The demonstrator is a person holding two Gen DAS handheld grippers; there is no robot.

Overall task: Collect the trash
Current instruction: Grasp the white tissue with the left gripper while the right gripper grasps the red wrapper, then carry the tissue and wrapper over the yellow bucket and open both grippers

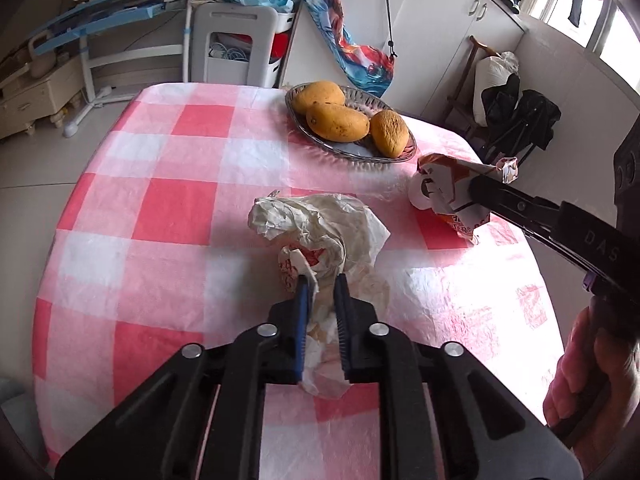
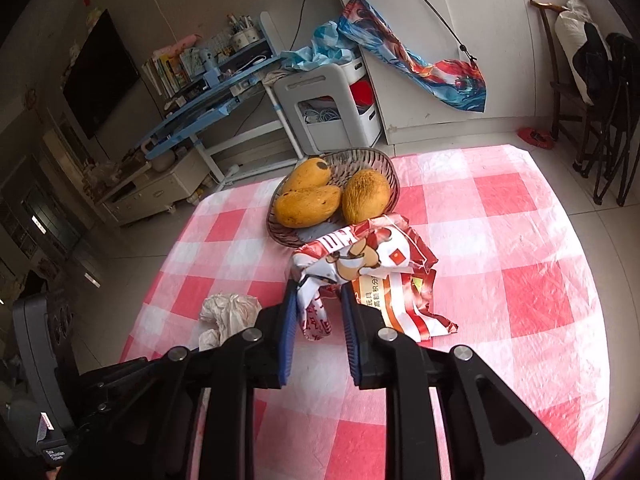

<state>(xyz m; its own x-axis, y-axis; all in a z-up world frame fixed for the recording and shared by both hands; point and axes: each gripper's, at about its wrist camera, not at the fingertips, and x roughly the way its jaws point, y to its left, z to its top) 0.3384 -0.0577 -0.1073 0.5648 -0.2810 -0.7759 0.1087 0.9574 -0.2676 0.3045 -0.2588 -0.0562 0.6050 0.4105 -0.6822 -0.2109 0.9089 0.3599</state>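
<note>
A crumpled white paper wrapper [image 1: 320, 228] lies on the red-and-white checked tablecloth [image 1: 180, 200]. My left gripper [image 1: 322, 282] is closed around its near end, with paper between the blue pads. A red and white snack bag [image 2: 372, 264] lies beside the fruit basket. My right gripper [image 2: 320, 292] grips the bag's near corner between its pads. In the left wrist view the right gripper [image 1: 476, 188] shows on the bag [image 1: 448, 192]. The paper also shows in the right wrist view [image 2: 230, 312].
A woven basket [image 1: 396, 156] with three mangoes [image 1: 338, 122] stands at the far side of the table. The table edge curves close on the right. A white cart [image 1: 236, 48], a blue desk and folding chairs [image 1: 520, 120] stand beyond the table.
</note>
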